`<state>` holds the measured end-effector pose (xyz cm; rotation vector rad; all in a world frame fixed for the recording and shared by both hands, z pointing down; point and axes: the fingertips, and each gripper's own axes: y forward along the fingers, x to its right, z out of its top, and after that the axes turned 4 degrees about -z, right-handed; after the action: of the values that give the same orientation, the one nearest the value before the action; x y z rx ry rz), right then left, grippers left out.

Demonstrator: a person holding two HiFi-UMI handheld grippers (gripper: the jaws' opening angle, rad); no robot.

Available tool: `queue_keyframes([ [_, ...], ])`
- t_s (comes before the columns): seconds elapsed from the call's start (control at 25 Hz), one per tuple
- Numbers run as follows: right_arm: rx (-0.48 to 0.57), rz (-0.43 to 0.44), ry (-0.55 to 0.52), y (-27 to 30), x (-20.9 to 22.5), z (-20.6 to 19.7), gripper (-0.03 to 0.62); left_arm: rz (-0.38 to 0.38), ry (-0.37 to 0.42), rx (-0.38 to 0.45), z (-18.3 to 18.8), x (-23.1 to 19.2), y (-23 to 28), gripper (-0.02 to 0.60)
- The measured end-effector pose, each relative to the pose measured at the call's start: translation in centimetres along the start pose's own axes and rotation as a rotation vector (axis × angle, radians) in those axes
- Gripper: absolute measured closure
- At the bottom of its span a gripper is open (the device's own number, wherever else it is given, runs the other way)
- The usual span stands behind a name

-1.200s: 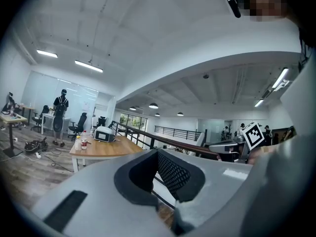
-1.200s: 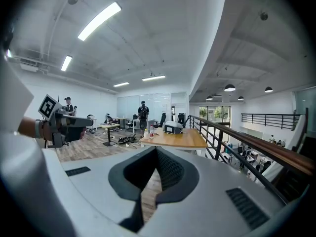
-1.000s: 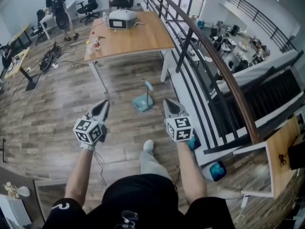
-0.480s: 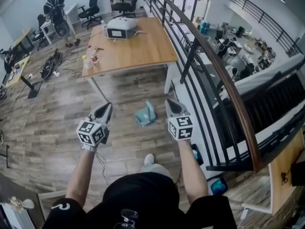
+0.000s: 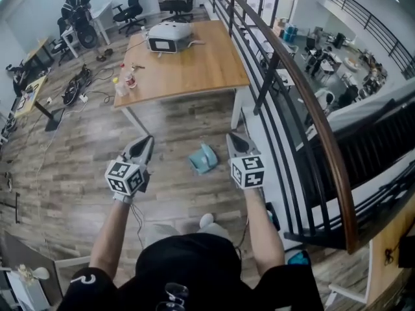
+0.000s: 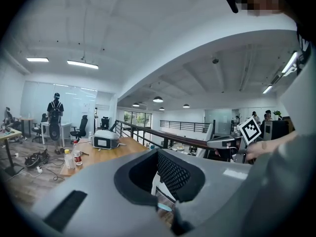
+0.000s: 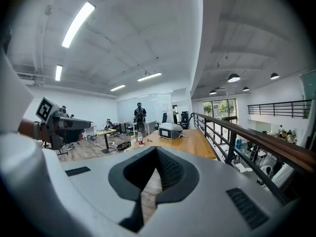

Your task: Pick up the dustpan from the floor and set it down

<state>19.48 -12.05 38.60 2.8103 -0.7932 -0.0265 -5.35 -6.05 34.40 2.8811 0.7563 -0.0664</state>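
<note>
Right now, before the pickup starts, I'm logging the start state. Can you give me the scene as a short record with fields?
dustpan: teal, on the wood floor, untouched
left gripper: shut, empty, left of the dustpan in the head view
right gripper: shut, empty, right of the dustpan
table: beyond the dustpan, carries a white box
railing: along the person's right side
task state: pickup not yet done
</note>
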Motion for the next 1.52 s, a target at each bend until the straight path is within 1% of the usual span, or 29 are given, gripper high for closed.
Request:
queue_keyframes([
  [0.12,-0.012,0.007,0.005,0.4,0.3,-0.6,0.597,0.017,0.004,-0.01,-0.2,-0.2,0.2,0.583],
  [0.32,-0.013,0.008,-0.002,1.0,0.0,-0.5,0.597,0.022,-0.002,-0.006,-0.1,-0.8,0.4,0.583],
  [0.56,-0.031,0.007,-0.018,2.8,-0.9,-0.8,0.597,0.011,-0.005,-0.009,-0.5,-2.1,0.8,0.583],
  [0.88,-0.053,-0.016,-0.038,7.1,-1.9,-1.9,0.597,0.01,-0.034,-0.019,-2.4,-7.2,1.9,0.583],
  [1.12,-0.069,-0.034,-0.051,11.1,-1.7,-3.9,0.597,0.005,-0.076,-0.035,-5.6,-10.9,4.9,0.583],
  [1.32,-0.083,-0.024,-0.051,13.9,-2.1,-5.1,0.597,-0.01,-0.1,-0.072,-8.4,-12.8,6.7,0.583],
  [1.52,-0.099,-0.015,-0.054,16.3,-2.2,-7.7,0.597,-0.016,-0.126,-0.101,-11.8,-14.2,8.3,0.583],
])
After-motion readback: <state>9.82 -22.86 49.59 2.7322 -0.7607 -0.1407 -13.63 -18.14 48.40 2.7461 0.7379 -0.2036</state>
